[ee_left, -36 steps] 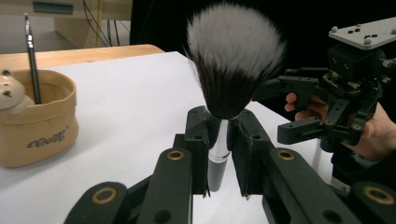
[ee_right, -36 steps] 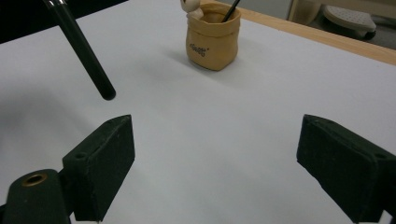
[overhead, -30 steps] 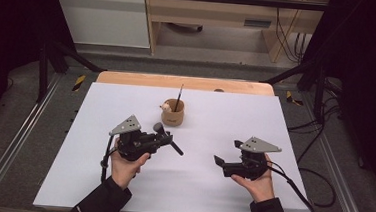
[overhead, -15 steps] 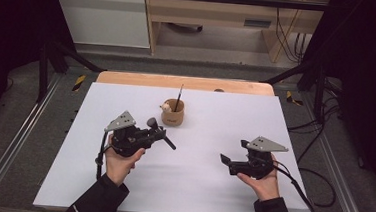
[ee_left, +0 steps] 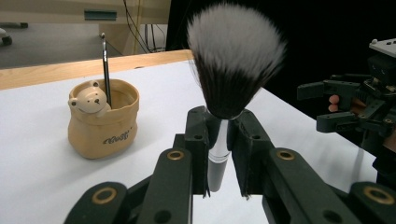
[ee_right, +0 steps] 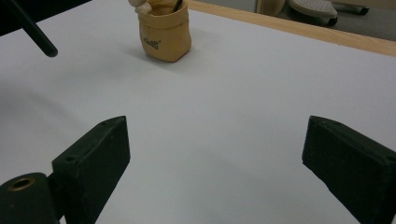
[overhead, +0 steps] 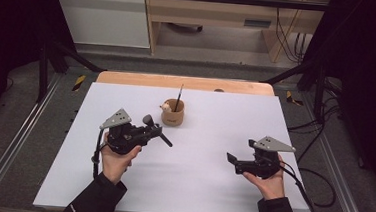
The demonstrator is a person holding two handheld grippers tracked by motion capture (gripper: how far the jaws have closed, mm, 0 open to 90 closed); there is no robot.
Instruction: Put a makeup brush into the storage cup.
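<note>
My left gripper (ee_left: 219,154) pinches the makeup brush (ee_left: 231,70) upright between its jaws, bristles above them (handle below); it has drifted left from the cup (overhead: 172,113). My right gripper's (ee_right: 215,154) jaws are spread.

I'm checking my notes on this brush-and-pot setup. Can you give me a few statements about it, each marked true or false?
1. The left gripper is shut on the makeup brush. True.
2. The right gripper holds a brush. False: its jaws stand open with nothing between them.
3. A thin brush stands in the bear pot. True.
4. The bear pot lies tipped over. False: it stands upright on the white board.
</note>
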